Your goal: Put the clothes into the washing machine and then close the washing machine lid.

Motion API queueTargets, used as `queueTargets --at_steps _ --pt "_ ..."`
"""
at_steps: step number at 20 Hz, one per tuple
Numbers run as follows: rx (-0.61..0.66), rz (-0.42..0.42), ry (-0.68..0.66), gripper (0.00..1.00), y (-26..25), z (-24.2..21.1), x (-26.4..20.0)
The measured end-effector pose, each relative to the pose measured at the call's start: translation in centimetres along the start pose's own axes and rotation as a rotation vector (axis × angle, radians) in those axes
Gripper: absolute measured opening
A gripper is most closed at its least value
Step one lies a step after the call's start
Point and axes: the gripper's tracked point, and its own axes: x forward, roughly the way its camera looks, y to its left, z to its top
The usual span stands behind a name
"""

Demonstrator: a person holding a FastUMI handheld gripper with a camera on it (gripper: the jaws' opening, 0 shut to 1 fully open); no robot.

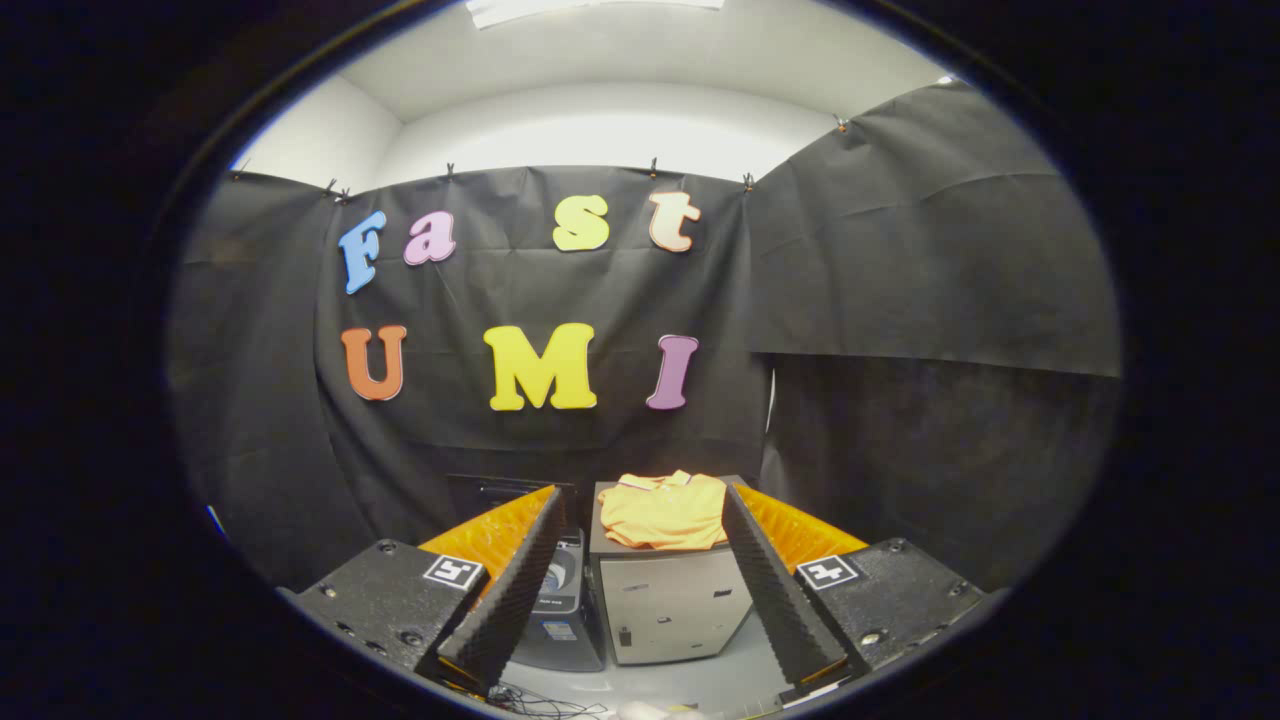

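The gripper (640, 610) is held well back from the scene, and its two fingers are spread wide apart with nothing gripped between them. Framed in the gap between the fingers, well beyond their tips, a pale box-shaped cabinet (668, 600) is seen, and a folded orange garment (665, 510) is laid flat on its top. A collar is made out along the garment's far edge, with a thin dark trim line; the near edge hangs slightly over the cabinet's front. Small dark marks are seen on the cabinet's front panel, too small to be read. Just beside the cabinet, behind the left finger, the washing machine (562, 610) is largely hidden: only a grey, rounded part and a small bluish label are made out, and whether its lid is up or down cannot be told. The label's writing is not legible. A square black-and-white marker (453, 572) is fixed on the left finger mount, and a second marker (829, 571) on the right. Loose cables (535, 702) are glimpsed on the pale floor below the fingers, cut off.
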Motion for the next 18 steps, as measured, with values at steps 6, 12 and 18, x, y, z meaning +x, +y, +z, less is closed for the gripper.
queueTargets --at_steps 6,12,18 --pt "-0.009 0.014 0.001 0.99 -1.0 0.6 3.9" --pt "0.003 0.027 0.009 0.99 -2.5 1.4 11.1" --pt "-0.011 0.046 0.072 0.99 -3.8 0.7 20.2"
